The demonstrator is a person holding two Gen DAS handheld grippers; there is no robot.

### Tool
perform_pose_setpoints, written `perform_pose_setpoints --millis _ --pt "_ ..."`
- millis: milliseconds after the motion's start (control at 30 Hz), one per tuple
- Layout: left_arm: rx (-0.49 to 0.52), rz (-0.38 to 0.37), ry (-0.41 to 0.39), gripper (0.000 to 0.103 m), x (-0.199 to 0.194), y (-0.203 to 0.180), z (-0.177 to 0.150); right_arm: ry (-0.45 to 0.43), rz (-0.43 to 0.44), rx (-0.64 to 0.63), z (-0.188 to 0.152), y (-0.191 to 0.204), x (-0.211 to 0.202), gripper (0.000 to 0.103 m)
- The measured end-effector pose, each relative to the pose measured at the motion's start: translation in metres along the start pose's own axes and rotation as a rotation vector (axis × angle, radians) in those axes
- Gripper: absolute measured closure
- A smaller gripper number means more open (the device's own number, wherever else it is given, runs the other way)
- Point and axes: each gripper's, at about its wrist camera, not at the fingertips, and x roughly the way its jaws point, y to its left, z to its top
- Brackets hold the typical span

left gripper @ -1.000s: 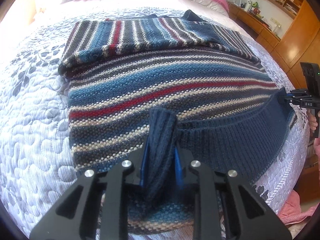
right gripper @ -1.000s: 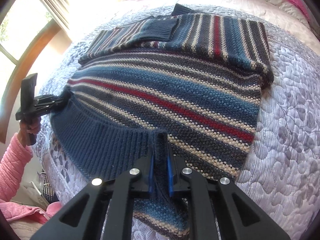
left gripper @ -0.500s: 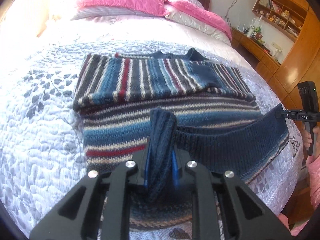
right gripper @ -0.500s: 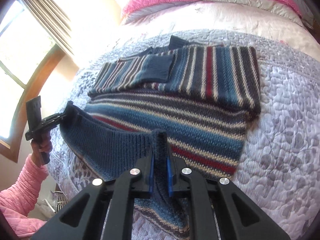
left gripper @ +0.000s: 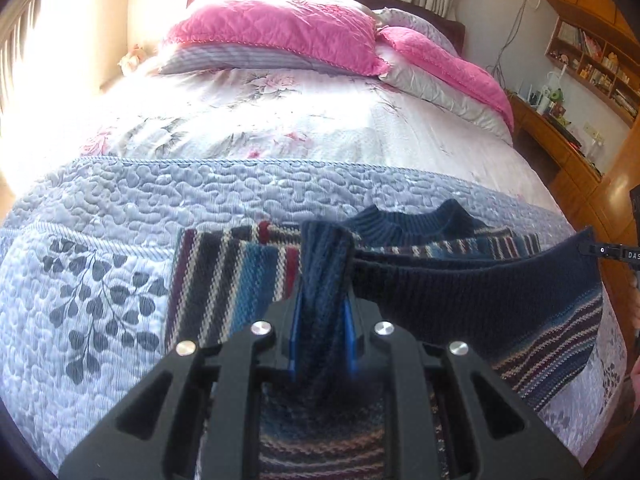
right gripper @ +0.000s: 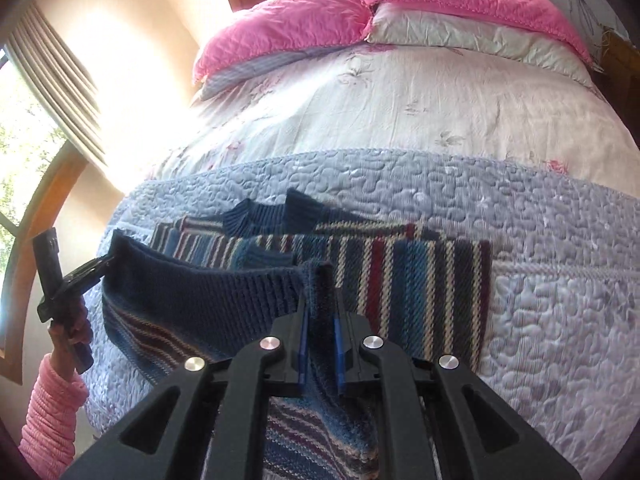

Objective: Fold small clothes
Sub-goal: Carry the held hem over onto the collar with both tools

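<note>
A striped knit sweater in blue, navy, cream and red lies on the quilted bedspread, sleeves folded across its chest. Its navy ribbed hem is lifted off the bed and stretched between both grippers. My left gripper is shut on one hem corner, and its fingers pinch a thick bunch of rib knit. My right gripper is shut on the other hem corner. The navy collar shows beyond the raised hem. Each gripper appears small at the edge of the other view, the right gripper and the left gripper.
Pink and grey pillows lie at the head of the bed on a pale floral sheet. Wooden shelves and a desk stand to the right of the bed. A window with blinds is on the left. A pink sleeve holds the left gripper.
Both grippers have raised the hem and carried it toward the collar. The striped body that lay flat in front of me is now hidden beneath the lifted hem, and the pillows have come into view.
</note>
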Motion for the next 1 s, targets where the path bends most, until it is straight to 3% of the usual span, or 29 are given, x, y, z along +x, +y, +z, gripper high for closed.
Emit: perform_pose_setpoints --millis 200,367,567,800,867,933,1000 --pt "-0.026 0.063 0.014 0.087 0.049 0.007 0.033 0.025 -0.059 0.024 0.04 -0.02 0.047 0.093" --pt "-0.031 0.103 0.048 0.087 0.081 0.018 0.044 0.06 -0.087 0.049 0.054 -0.037 0.081 0.093" --pt "-0.003 0.193 0.143 0.087 0.127 0.025 0.031 0.123 -0.132 0.087 0.052 -0.057 0.126 0.093" --pt "0.04 0.262 0.151 0.081 0.143 0.019 0.023 0.118 -0.096 0.126 0.043 -0.073 0.142 0.092" --pt "0.047 0.284 0.153 0.067 0.139 0.015 0.023 0.11 -0.077 0.124 0.043 -0.072 0.135 0.084" --pt "0.027 0.274 0.142 0.038 0.127 0.016 0.024 0.093 -0.077 0.097 0.038 -0.068 0.116 0.076" --pt "0.005 0.231 0.111 0.032 0.108 0.014 0.023 0.092 -0.084 0.051 0.029 -0.062 0.097 0.067"
